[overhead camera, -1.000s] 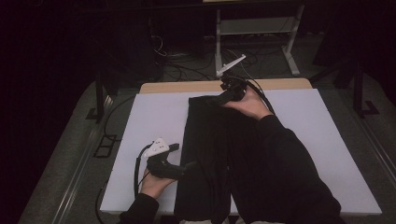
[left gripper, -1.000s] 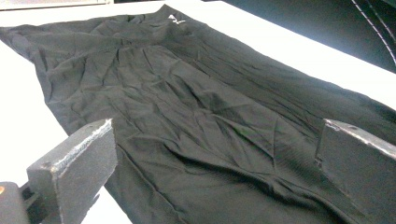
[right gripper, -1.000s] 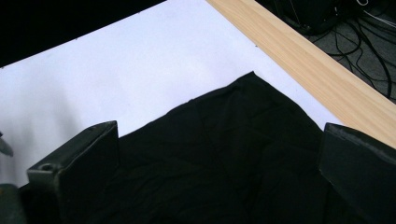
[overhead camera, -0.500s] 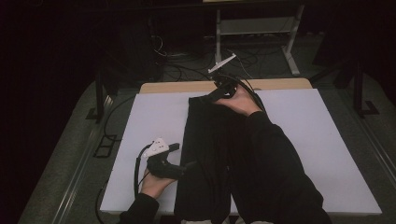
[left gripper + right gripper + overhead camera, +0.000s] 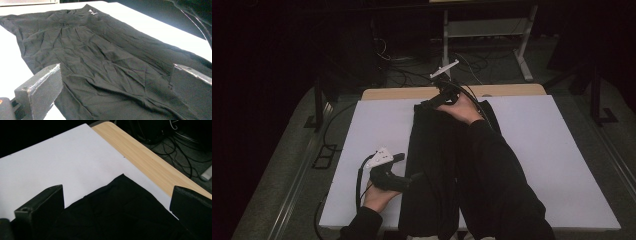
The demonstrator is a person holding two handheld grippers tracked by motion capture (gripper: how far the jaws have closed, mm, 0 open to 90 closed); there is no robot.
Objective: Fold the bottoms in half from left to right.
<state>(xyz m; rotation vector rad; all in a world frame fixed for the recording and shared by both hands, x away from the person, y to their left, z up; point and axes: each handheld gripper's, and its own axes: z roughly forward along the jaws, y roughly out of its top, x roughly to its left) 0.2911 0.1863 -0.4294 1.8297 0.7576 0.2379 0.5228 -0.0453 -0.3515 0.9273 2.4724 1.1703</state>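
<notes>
A white table [image 5: 557,165] bore a black garment [image 5: 432,165], spread lengthwise down its middle. The right gripper [image 5: 430,103] hung over the garment's far corner, jaws wide. The left gripper [image 5: 414,176] lay at its near left edge, jaws wide too.

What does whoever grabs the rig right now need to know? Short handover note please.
Left gripper: open, jaws spread at the left edge of the black wrinkled fabric garment, near end; nothing clamped.
Right gripper: open, jaws apart over the garment's far corner by the light wooden table edge; no grip yet.
Garment: lies lengthwise down the middle of the white table cover, folded into a long narrow strip, creased. A small white mark shows near its far end in the left gripper view.
Done: garment laid out, both grippers placed at opposite ends.
Left: probably close on both ends, then fold or smooth; no fold along the length is visible yet.
</notes>
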